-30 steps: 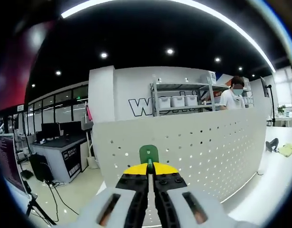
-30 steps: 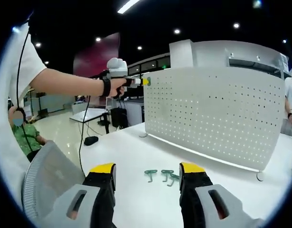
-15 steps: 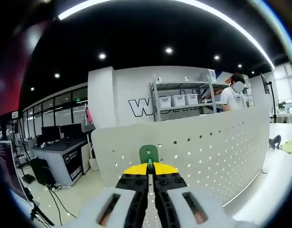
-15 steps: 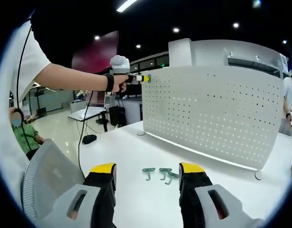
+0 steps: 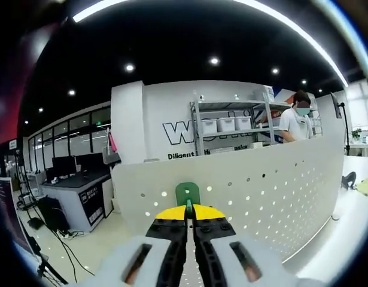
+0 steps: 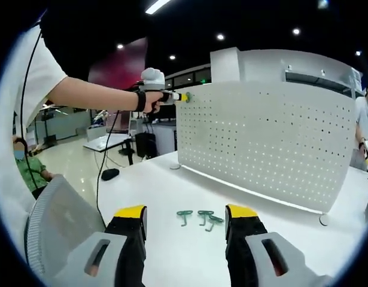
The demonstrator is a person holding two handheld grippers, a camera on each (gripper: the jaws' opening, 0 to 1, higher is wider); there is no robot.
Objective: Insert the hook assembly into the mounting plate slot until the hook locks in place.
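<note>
A green hook sticks up between the yellow tips of my left gripper, which is shut on it, right against the upper left corner of the white perforated mounting plate. In the right gripper view the same plate stands upright on the white table; the left gripper presses the green hook at the plate's top left corner. My right gripper hovers open low over the table, with three loose green hooks lying beyond its jaws.
A person's arm reaches across from the left to hold the left gripper. A mesh chair back is at the lower left. Another person stands behind the plate near shelves. A black mouse lies on the table's far left.
The left gripper has moved the hook a little closer onto the plate's top left corner. The right gripper has stayed open and nearly still.
</note>
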